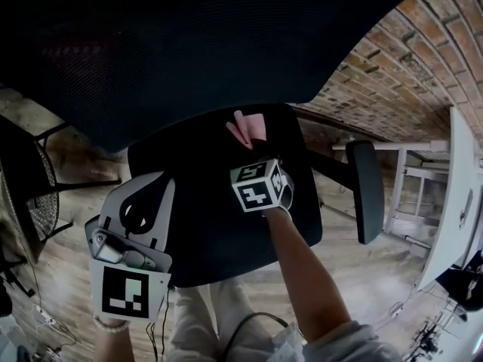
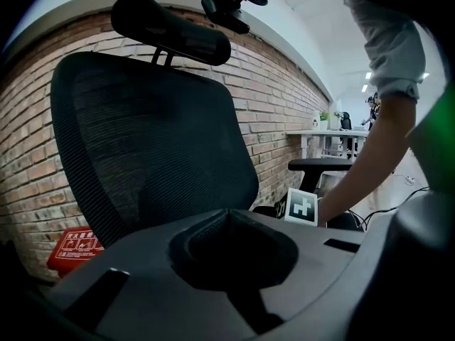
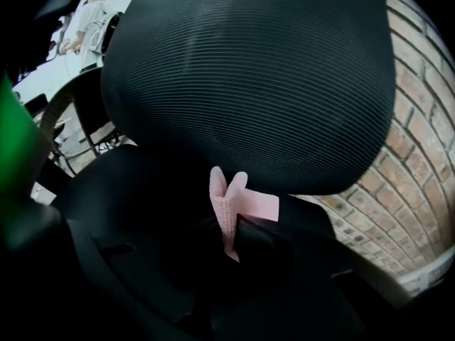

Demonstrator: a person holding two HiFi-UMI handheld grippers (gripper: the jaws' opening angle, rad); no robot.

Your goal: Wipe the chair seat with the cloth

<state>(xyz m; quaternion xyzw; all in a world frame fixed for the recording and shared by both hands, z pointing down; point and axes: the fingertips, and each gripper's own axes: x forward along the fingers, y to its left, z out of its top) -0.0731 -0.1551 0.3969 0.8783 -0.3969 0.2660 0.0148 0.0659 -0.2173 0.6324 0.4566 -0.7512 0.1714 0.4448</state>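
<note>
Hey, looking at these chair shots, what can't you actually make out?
Head view: whether the cloth touches the chair seat; the right gripper covers the contact.
Right gripper view: the cloth's full size; its lower part sits between the shut jaws.
Left gripper view: the red sign print, too small and partly cut off by the left gripper.
Head view: the chair's base, hidden under the seat.

Your head view runs dim. The chair seat (image 1: 219, 225) and mesh back (image 1: 189, 44) crush to near-black, and only the pink cloth (image 1: 245, 129) pops. Fisheye bends the brick wall (image 1: 407, 66) hard toward the edges. In your left gripper view, the ceiling lights (image 2: 370, 75) glare in the far room, and the close foreground is soft. Your right gripper view has black vignetted corners.
</note>
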